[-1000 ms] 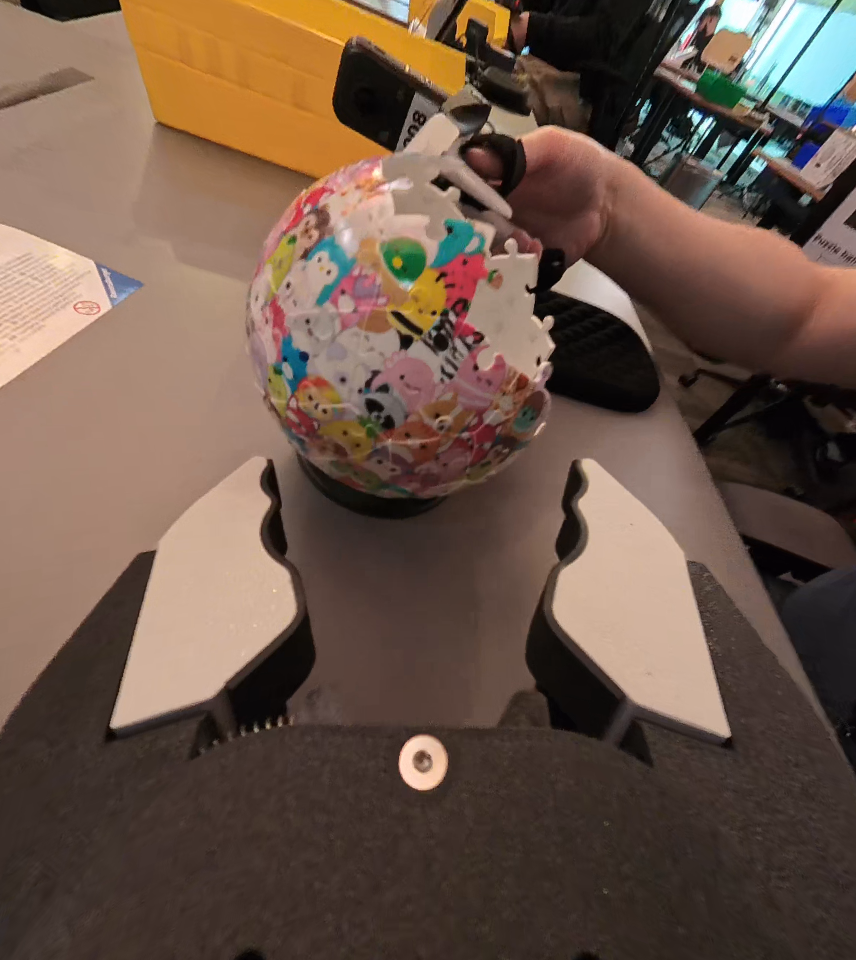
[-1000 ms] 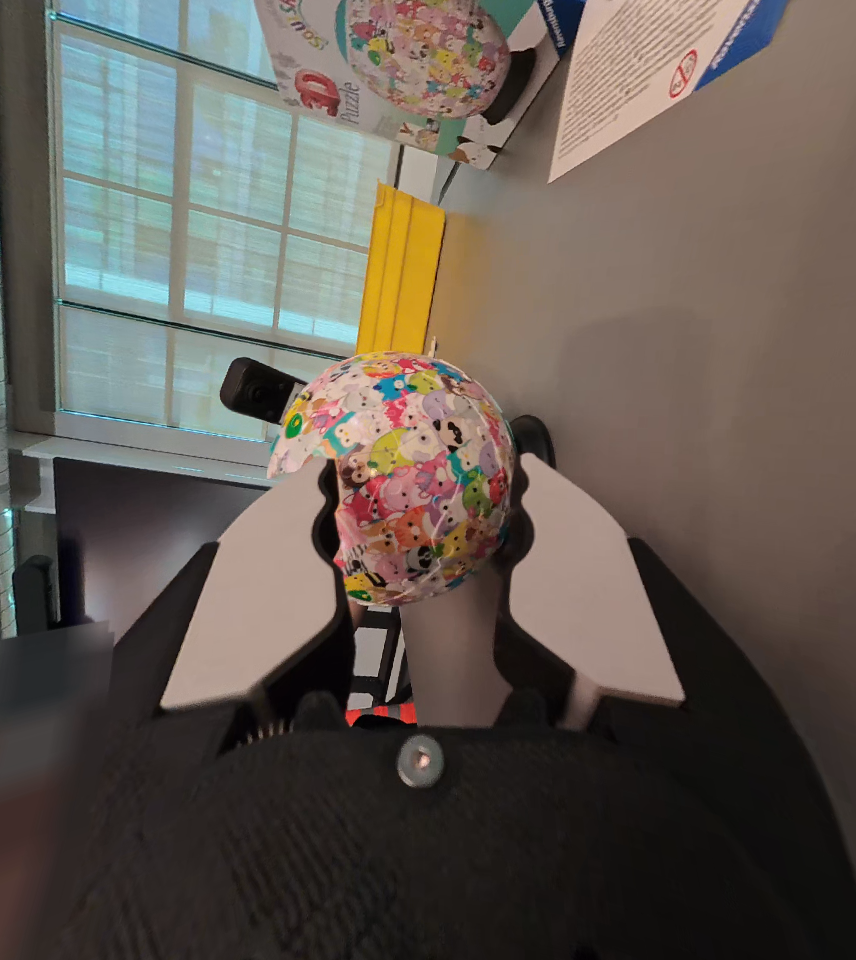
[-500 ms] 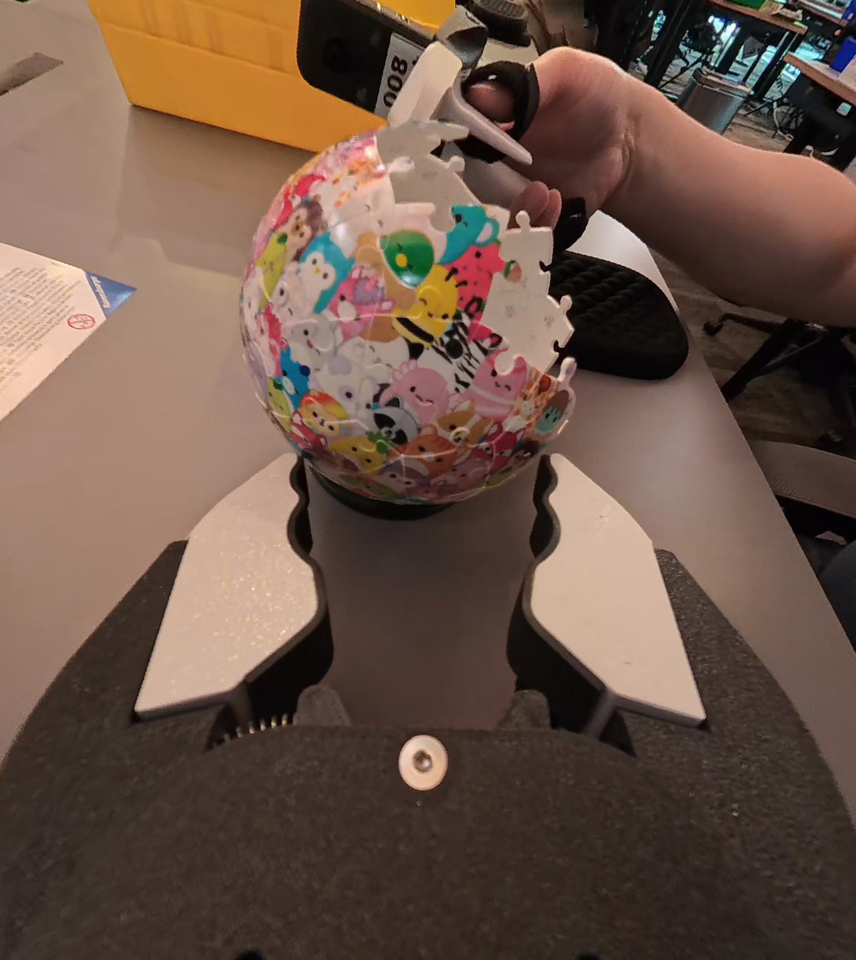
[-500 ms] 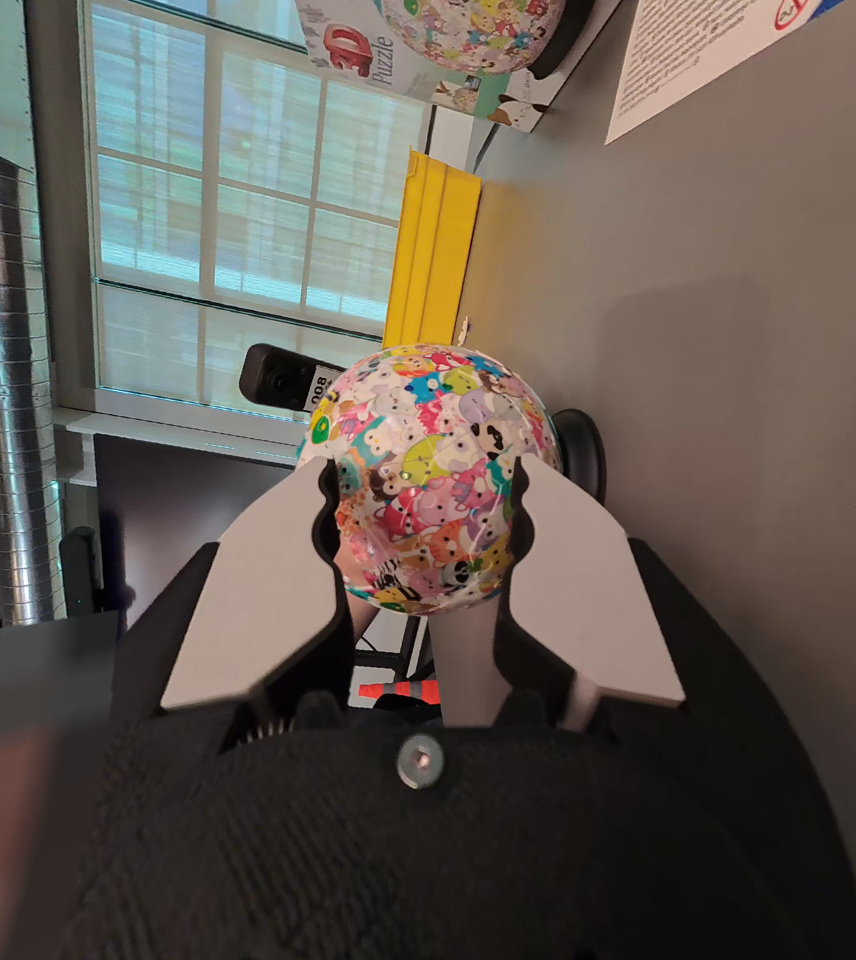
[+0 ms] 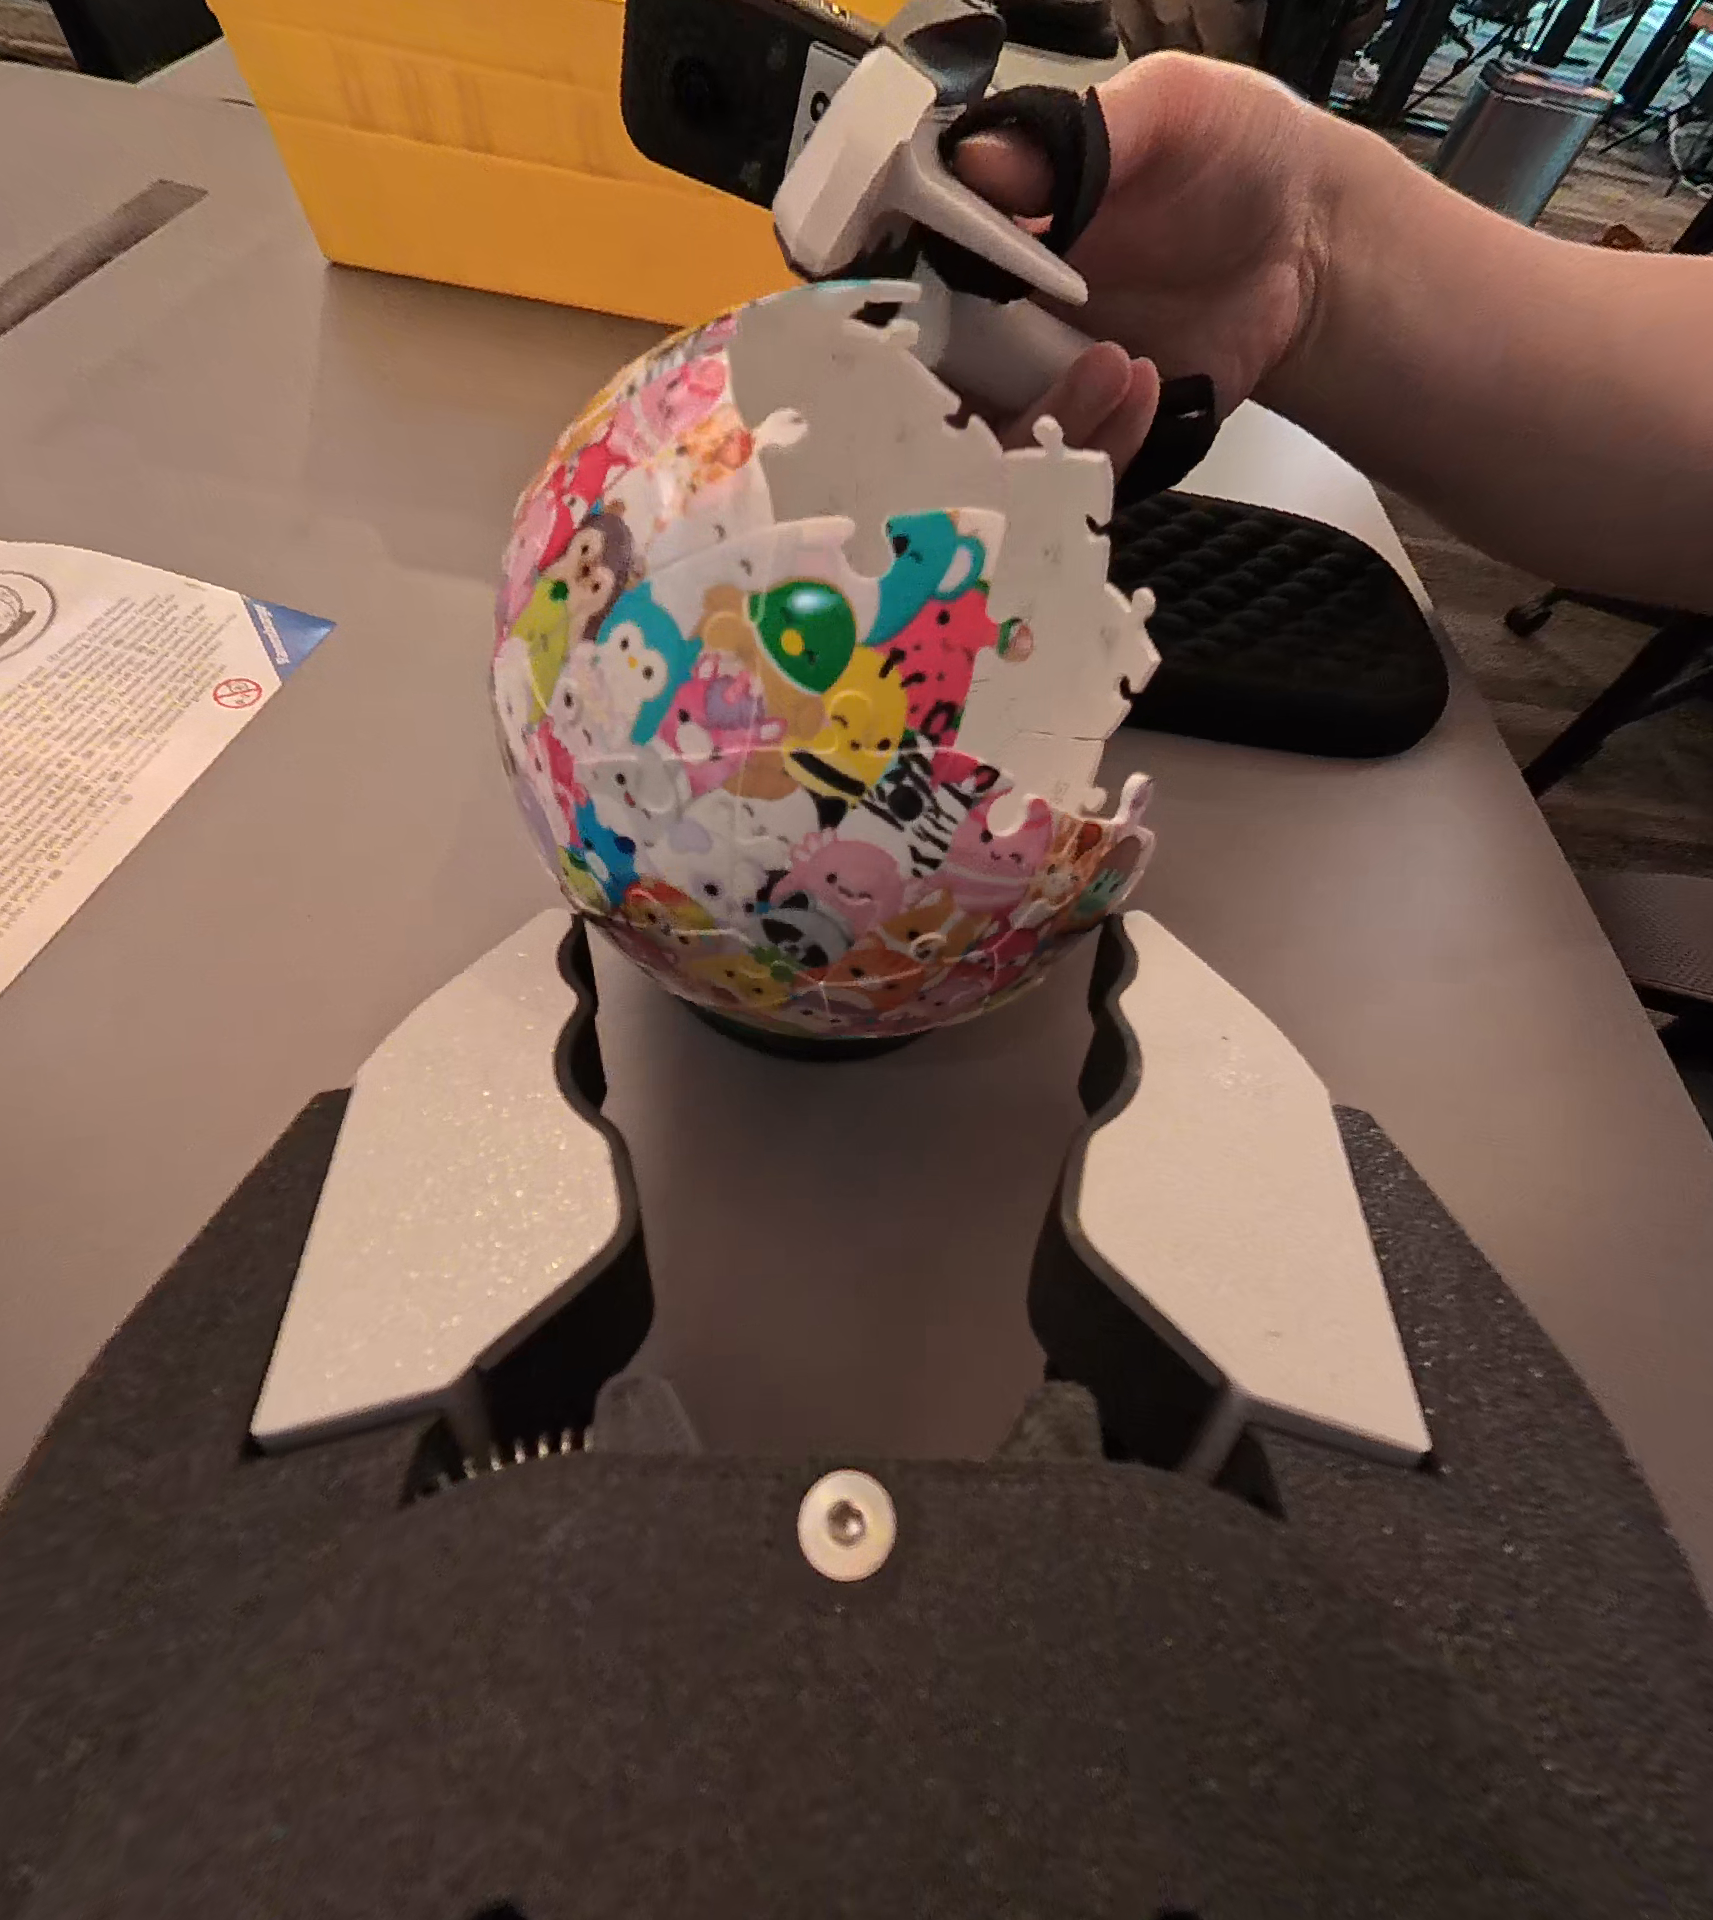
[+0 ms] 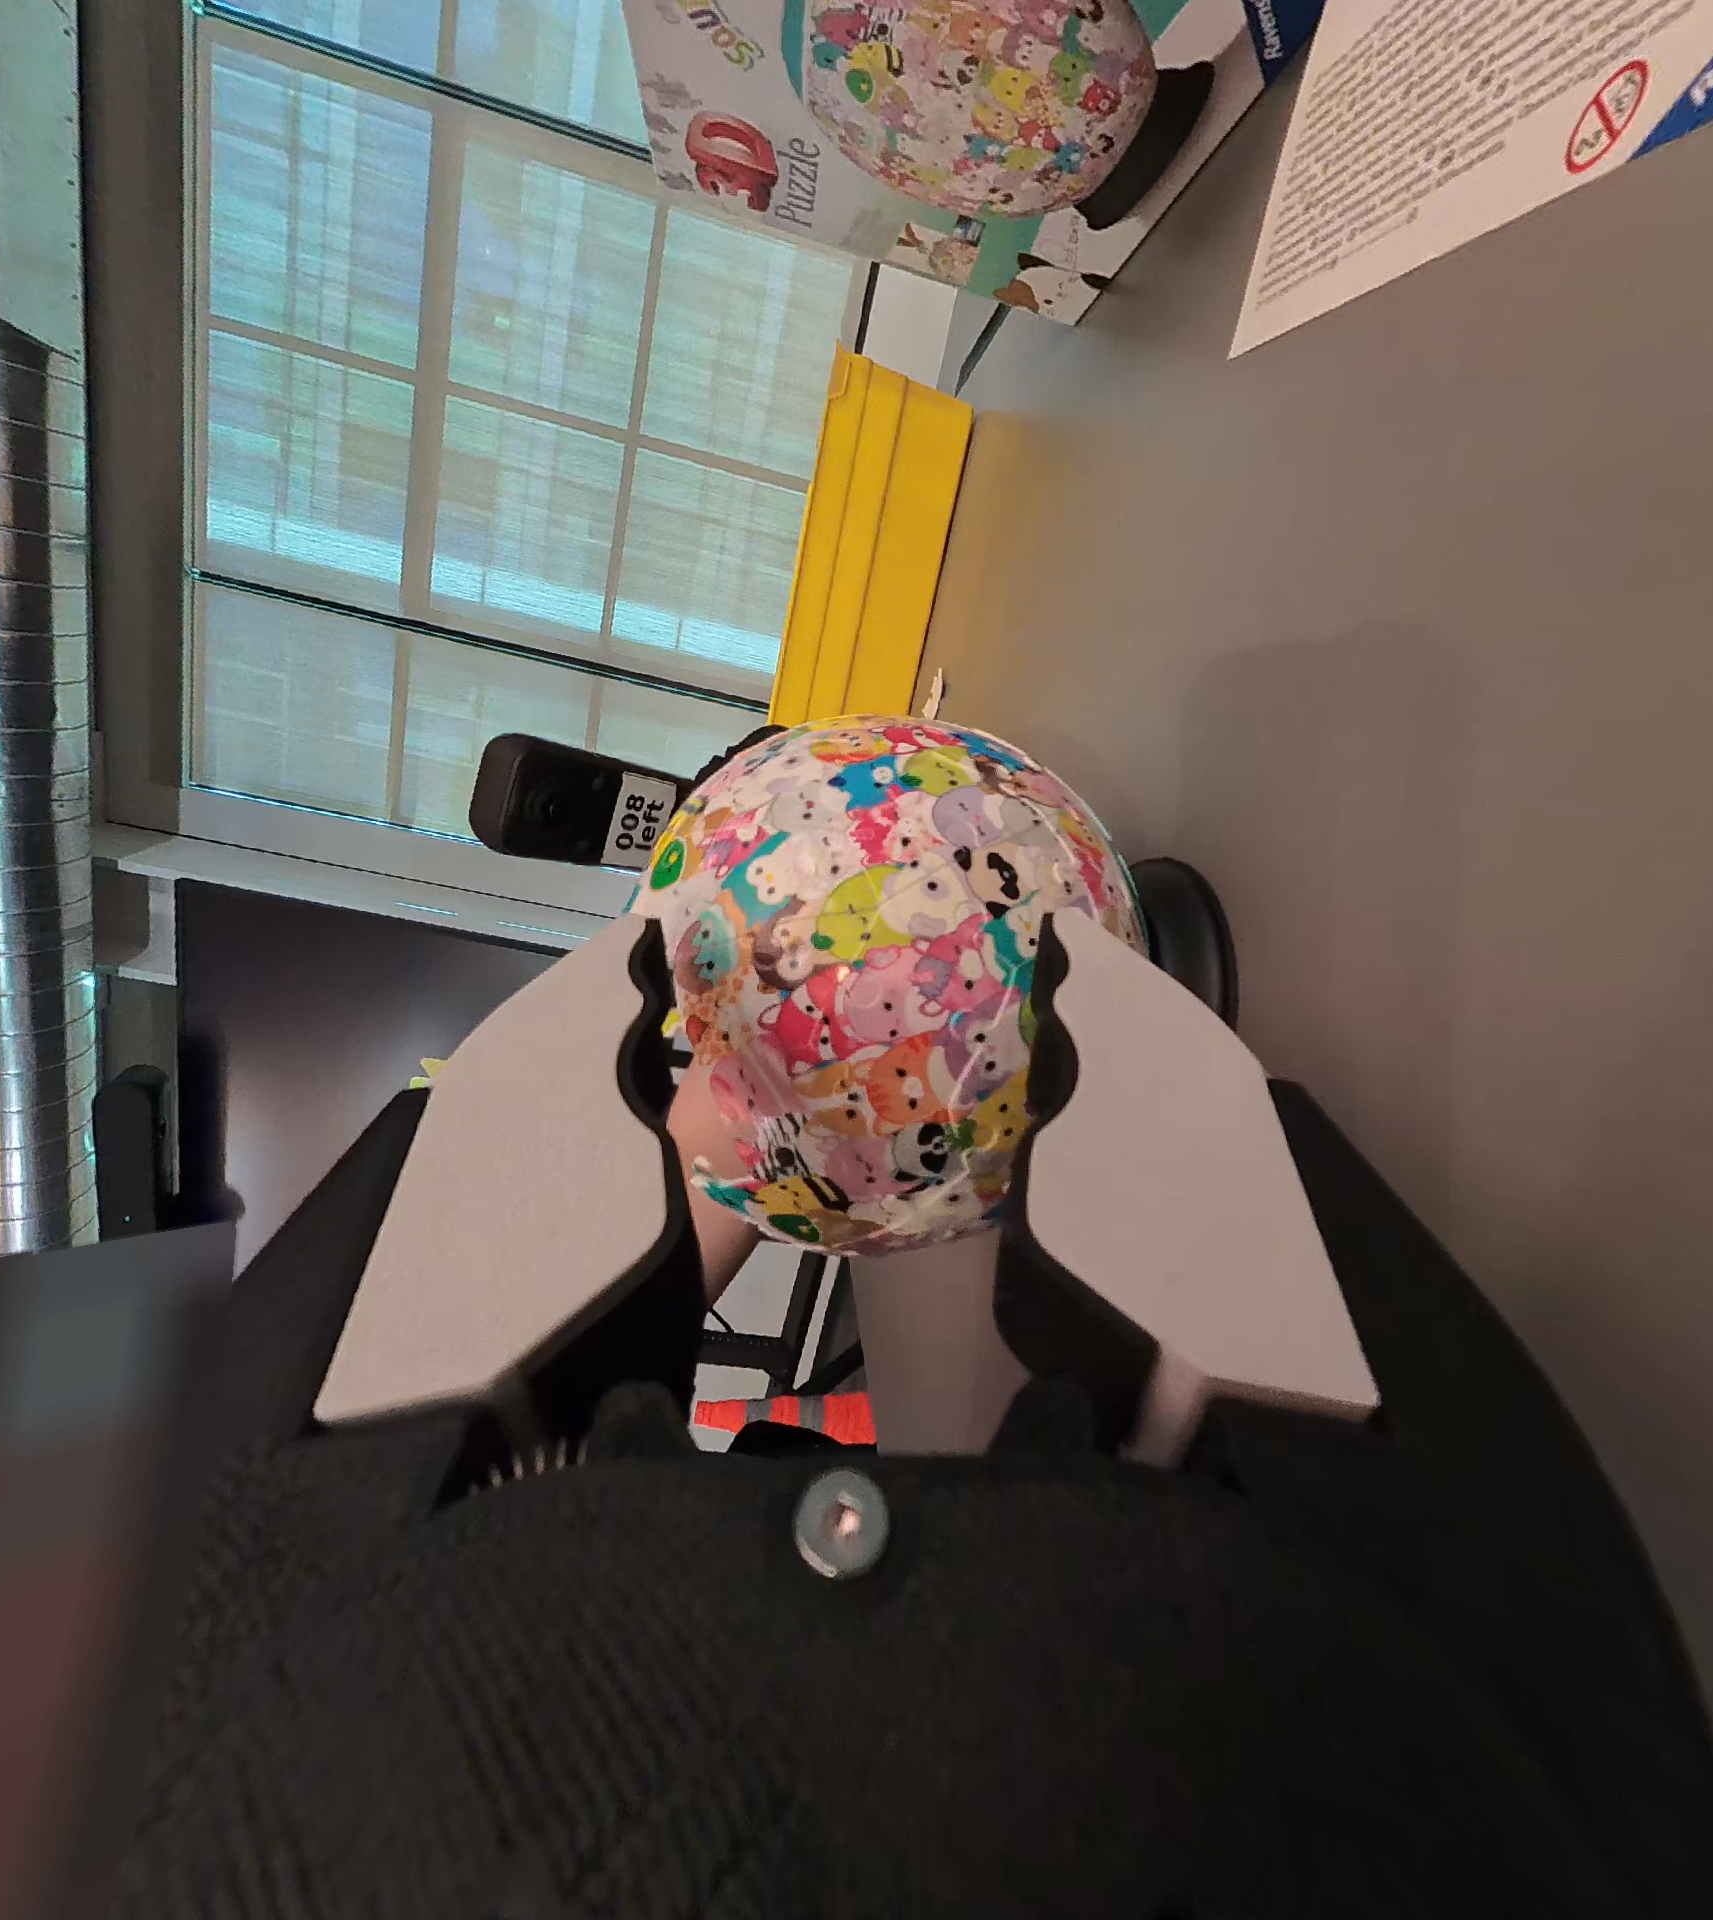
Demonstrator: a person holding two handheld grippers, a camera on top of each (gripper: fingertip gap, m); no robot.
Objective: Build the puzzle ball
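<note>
The puzzle ball (image 5: 790,727) looked like glossy printed plastic, its inner faces plain matt white. The left gripper (image 5: 847,971) had matt, faintly speckled grey fingers (image 5: 462,1174) on a rough, grainy black body with a shiny metal screw (image 5: 846,1524). The table (image 5: 312,436) was smooth, matt grey; the leaflet (image 5: 52,727) was printed paper.

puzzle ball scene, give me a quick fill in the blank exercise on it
1. The puzzle ball sits on a round stand coloured ____.
2. The bin behind the ball is ____.
3. The left tongs are ____, with the ball just ahead of their tips.
4. The instruction sheet lies flat on the grey ____.

Missing words: black; yellow; open; table
</note>
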